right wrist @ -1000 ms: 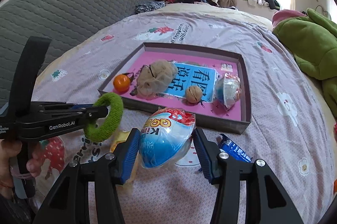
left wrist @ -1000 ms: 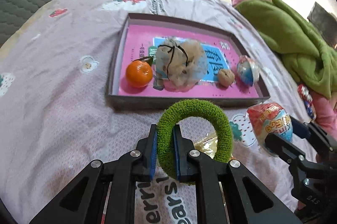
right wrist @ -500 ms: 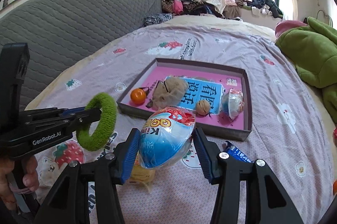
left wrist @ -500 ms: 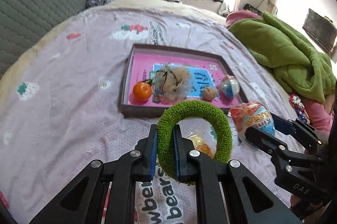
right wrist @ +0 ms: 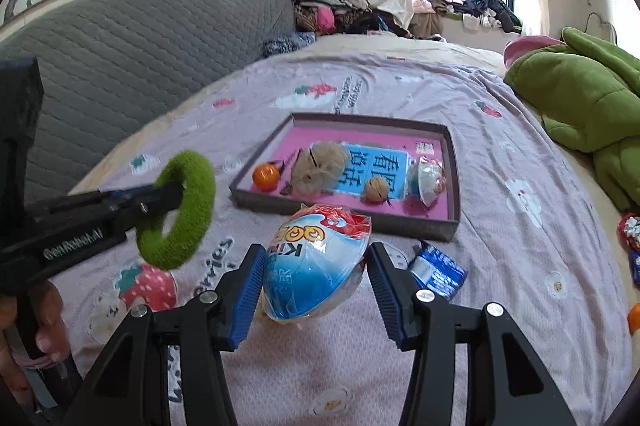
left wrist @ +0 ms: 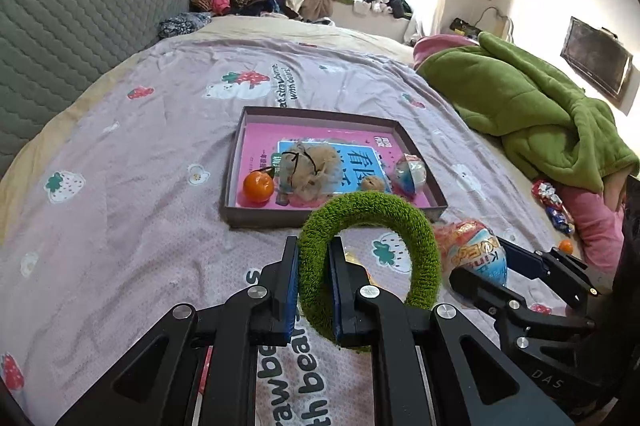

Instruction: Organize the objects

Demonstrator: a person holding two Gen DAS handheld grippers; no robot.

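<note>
Both hands are loaded and held above the bedspread (left wrist: 120, 226), short of the shallow box (left wrist: 240, 154). The left gripper (left wrist: 313, 286) has its fingers clamped on one side of the green fuzzy ring (left wrist: 372, 214); the right gripper (right wrist: 316, 278) has its fingers pressed against the wrapped toy egg (right wrist: 316, 262). This looks like the carrying step. Next, each load needs bringing over a bare patch of the box floor, away from the orange (left wrist: 258, 187) and walnut (right wrist: 377, 189), before letting go.
</note>
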